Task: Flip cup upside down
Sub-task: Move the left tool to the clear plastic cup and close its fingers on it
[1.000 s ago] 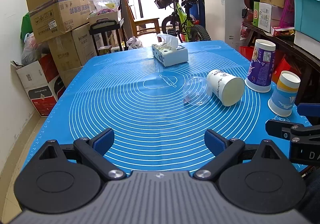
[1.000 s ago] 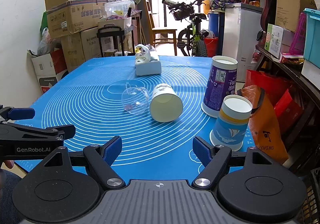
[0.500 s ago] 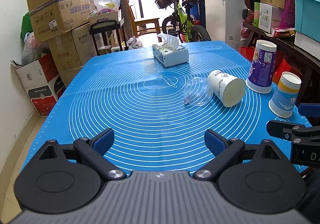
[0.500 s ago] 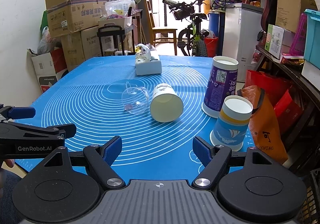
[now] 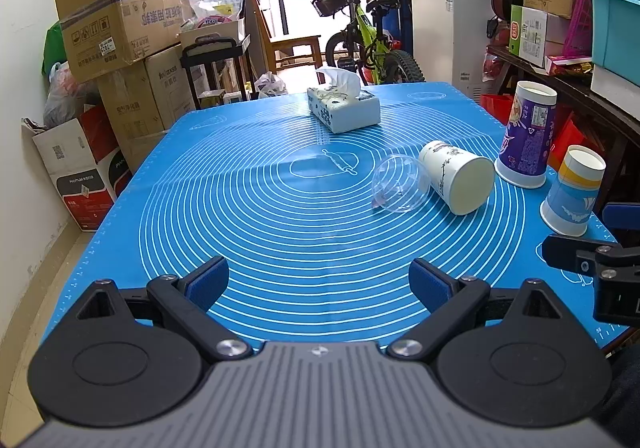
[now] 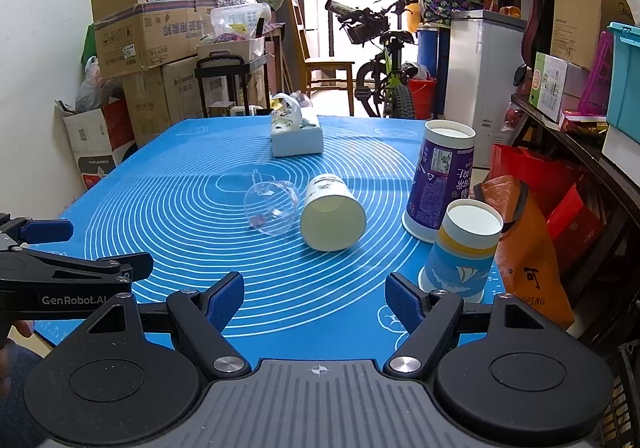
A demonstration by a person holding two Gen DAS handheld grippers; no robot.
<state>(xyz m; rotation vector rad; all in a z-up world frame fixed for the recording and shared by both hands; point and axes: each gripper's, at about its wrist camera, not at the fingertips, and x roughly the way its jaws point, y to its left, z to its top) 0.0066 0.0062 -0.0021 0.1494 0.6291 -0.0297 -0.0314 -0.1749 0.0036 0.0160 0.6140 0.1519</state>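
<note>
A white paper cup (image 6: 333, 219) lies on its side near the middle of a blue baking mat (image 6: 192, 183), its open, empty mouth towards the cameras, touching a clear plastic cup (image 6: 272, 207) that also lies tipped over. To the right, a tall purple cup (image 6: 440, 177) and a smaller blue-and-yellow cup (image 6: 464, 250) stand upside down, with a tissue box (image 6: 296, 131) at the far end. The left gripper (image 5: 318, 282) and right gripper (image 6: 314, 298) hover at the near edge with jaws spread wide, holding nothing.
</note>
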